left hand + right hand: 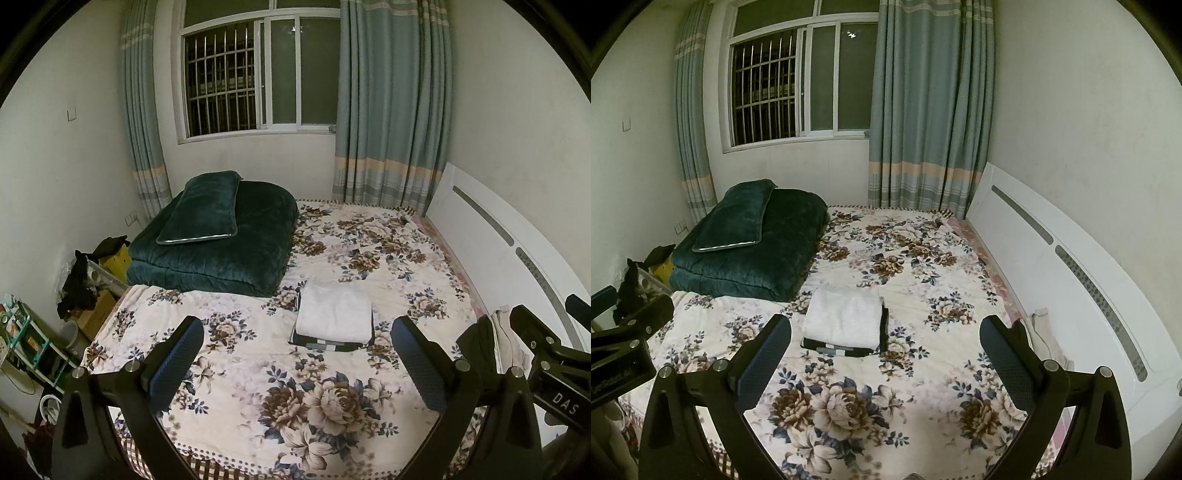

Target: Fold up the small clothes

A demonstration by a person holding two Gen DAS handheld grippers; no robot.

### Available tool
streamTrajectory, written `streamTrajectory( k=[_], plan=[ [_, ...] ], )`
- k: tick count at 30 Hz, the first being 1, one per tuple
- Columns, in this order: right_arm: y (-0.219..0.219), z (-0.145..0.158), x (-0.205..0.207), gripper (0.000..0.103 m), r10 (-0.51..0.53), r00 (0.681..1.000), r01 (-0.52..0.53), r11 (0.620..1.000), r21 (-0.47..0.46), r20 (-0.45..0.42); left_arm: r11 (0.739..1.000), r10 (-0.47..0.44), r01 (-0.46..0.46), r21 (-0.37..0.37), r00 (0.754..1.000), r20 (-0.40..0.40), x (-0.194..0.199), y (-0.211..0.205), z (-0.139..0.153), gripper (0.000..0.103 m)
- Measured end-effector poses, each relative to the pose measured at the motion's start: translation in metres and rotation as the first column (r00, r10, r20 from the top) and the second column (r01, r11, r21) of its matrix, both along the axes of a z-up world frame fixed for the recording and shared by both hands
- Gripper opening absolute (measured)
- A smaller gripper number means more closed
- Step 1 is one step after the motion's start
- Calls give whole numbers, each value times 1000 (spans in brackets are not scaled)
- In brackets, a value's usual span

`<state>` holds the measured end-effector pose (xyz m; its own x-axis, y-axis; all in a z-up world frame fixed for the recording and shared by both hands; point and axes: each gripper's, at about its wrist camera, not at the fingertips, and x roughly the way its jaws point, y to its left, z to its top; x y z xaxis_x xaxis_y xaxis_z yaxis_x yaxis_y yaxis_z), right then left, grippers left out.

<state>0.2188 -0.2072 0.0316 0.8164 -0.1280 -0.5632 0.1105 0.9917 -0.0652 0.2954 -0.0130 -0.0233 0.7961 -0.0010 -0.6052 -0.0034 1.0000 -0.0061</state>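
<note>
Fingers point(177, 365) of the left gripper point(297, 365) spread wide, gripping nothing, above the floral bedsheet point(332, 406). Folded white cloth point(334, 314) sits on a dark checked garment point(325, 345), just beside the green quilt point(221, 251). "DAS" reads on the other tool, far from the quilt. Right wrist view: right gripper point(886, 363) also wide apart, nothing held; white cloth point(844, 317) near the quilt point(757, 251), pillow point(735, 218) on top. Partial lettering on the neighbouring tool, unreadable.
</note>
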Motion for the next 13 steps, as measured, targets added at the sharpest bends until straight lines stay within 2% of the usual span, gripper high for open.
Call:
streamTrajectory(
  k=[13],
  plan=[
    [12,-3,-6,103,14,1000,-14,1000,2,7,1000,7,-7,6,1000,9,-3,5,4,103]
  ],
)
